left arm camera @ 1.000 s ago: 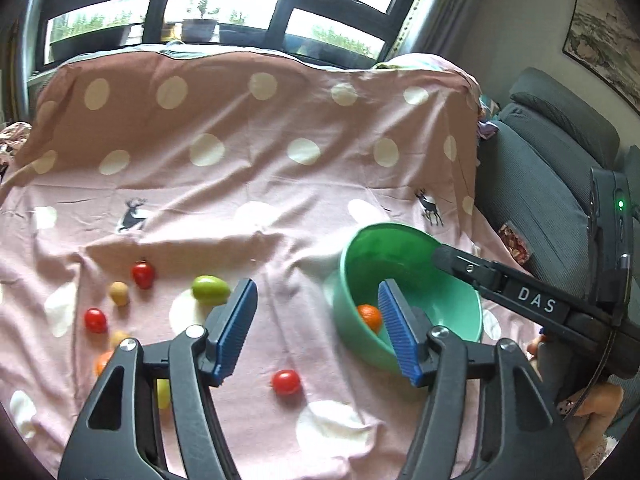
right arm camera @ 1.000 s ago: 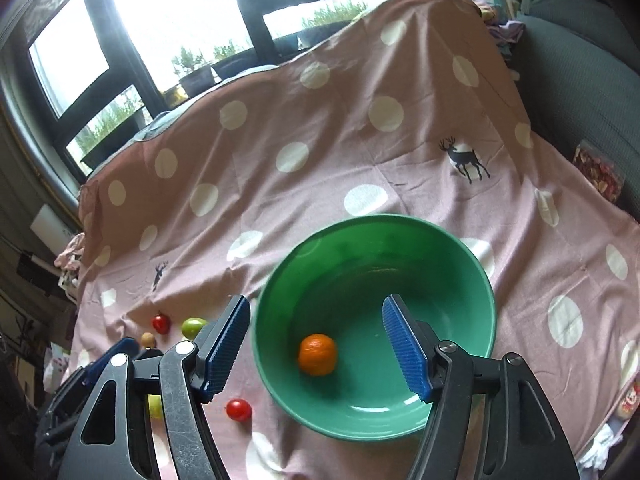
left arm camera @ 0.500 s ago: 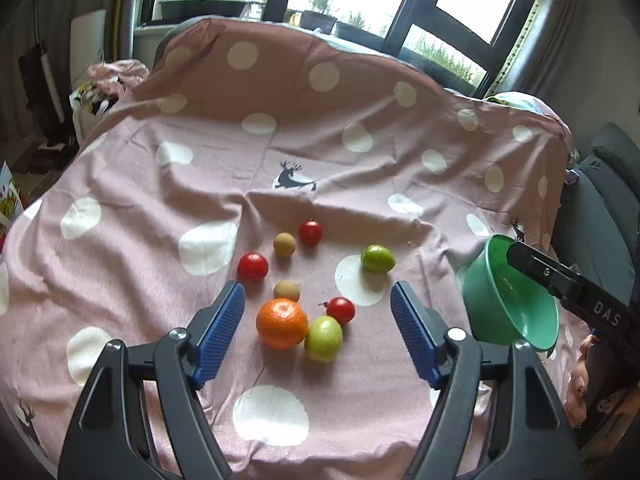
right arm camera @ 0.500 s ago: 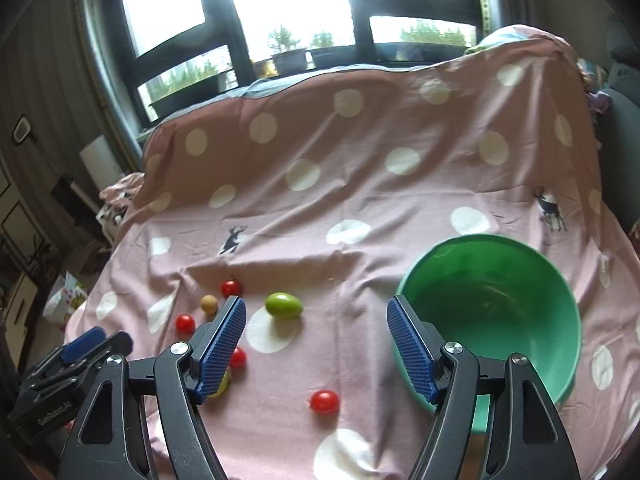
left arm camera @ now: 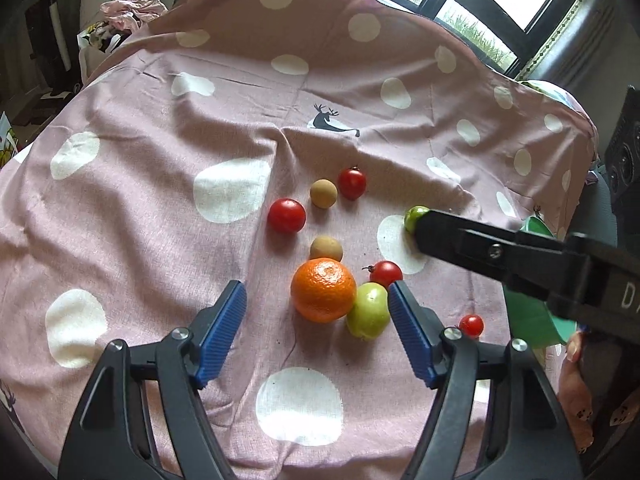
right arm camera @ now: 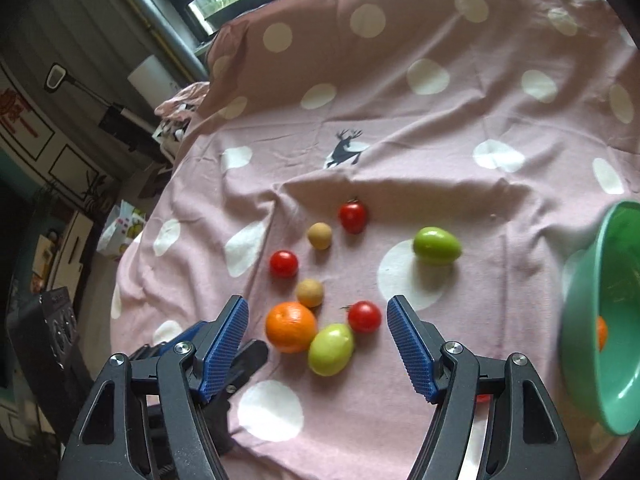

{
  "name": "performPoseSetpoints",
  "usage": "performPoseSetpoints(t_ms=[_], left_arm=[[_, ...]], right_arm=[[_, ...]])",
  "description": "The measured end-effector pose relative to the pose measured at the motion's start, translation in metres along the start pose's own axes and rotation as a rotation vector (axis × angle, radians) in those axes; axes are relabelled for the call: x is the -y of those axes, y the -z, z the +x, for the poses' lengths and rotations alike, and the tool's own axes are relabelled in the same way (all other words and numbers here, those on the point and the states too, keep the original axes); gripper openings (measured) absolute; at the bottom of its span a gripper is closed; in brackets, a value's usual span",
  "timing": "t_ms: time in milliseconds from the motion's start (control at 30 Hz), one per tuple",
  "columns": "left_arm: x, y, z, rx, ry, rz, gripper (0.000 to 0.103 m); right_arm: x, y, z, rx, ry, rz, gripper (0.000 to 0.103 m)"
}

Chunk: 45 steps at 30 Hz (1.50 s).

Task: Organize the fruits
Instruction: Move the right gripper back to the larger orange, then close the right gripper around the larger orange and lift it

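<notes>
An orange (left arm camera: 323, 290) lies on the pink spotted cloth, touching a pale green fruit (left arm camera: 368, 311). My left gripper (left arm camera: 315, 284) hovers over the pair; its jaws are closing, with both fruits between the blue pads and no pad pressing on them. Around them lie two brown fruits (left arm camera: 326, 249) and several red tomatoes (left arm camera: 286, 215). My right gripper (right arm camera: 315, 300) stands open above the same cluster, framing a tomato (right arm camera: 364, 317). A darker green fruit (right arm camera: 437, 246) lies farther right. The green bowl (right arm camera: 612, 272) at the right edge holds another orange (right arm camera: 601, 332).
The cloth (left arm camera: 160, 208) drapes off the edges left and front. A finger of the right gripper (left arm camera: 480, 248) crosses the left wrist view and hides part of the darker green fruit. Clutter and a window lie beyond the far edge.
Both grippers have swung left from the bowl to over the fruit cluster and come lower. The bowl has slid to the right edge of both views.
</notes>
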<state>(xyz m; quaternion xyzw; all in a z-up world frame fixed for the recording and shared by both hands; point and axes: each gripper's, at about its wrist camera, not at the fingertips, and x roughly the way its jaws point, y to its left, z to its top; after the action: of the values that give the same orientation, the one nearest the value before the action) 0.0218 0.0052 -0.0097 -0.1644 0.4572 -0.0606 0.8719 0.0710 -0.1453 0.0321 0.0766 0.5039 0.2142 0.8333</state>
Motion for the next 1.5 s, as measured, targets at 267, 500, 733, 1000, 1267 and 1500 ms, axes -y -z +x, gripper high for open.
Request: performPoseSetpoints(t_ms=[267,500,733,1000,1267,1500], left_arm=[[-0.008,0.003,0.024,-0.072,0.02,-0.058,0.059],[-0.004,0.005,0.035,-0.097,0.024,-0.045,0.054],[-0.006,0.006,0.04,-0.112,0.046,-0.063,0.046],[-0.009,0.007,0.042,-0.109,0.046,-0.077,0.045],[0.005,0.005,0.02,-0.034,0.022,-0.011,0.045],[0.026,0.008,-0.005,0.045,0.067,0.057,0.045]], right_arm=[[-0.006,-0.001,0.06,-0.143,-0.087,-0.015,0.043],[-0.006,0.002,0.075,-0.195,-0.12,-0.034,0.042],[-0.009,0.006,0.082,-0.203,-0.089,-0.068,0.042],[-0.005,0.009,0.087,-0.193,-0.125,-0.065,0.045],[-0.012,0.013,0.071,-0.143,-0.134,-0.086,0.046],[-0.019,0.016,0.031,-0.034,-0.108,-0.106,0.046]])
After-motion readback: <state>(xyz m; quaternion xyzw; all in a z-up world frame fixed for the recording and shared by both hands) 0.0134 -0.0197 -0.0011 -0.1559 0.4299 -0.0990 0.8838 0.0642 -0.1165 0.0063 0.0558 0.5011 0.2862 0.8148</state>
